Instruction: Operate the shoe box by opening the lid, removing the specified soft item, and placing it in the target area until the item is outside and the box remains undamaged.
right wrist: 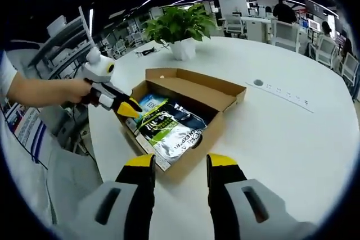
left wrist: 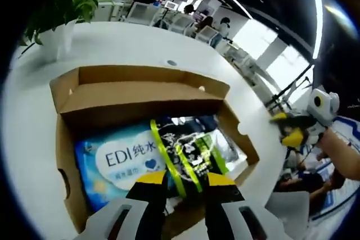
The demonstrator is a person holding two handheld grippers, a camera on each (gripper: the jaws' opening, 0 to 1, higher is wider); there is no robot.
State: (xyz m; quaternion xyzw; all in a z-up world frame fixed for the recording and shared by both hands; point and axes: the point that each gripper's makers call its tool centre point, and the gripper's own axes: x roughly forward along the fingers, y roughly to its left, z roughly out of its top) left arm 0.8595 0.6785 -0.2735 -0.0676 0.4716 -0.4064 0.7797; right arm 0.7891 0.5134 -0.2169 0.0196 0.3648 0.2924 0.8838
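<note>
An open brown cardboard shoe box (left wrist: 140, 91) (right wrist: 191, 85) sits on the white table with its lid folded back. Inside lie a blue tissue pack (left wrist: 112, 161) (right wrist: 147, 100) and a black, green and silver soft packet (left wrist: 188, 150) (right wrist: 171, 127). My left gripper (left wrist: 187, 182) (right wrist: 130, 107) reaches in at the box's edge, its jaws closed on the near end of the packet, whose corner is slightly lifted. My right gripper (right wrist: 180, 167) (left wrist: 287, 127) hovers open above the table on the opposite side of the box, nothing between its jaws.
A potted green plant (left wrist: 62, 9) (right wrist: 180, 26) stands on the round white table (left wrist: 140, 43) (right wrist: 281, 122) beyond the box. A small round port (left wrist: 171, 63) (right wrist: 257, 82) is set in the tabletop. Office chairs and people are in the background.
</note>
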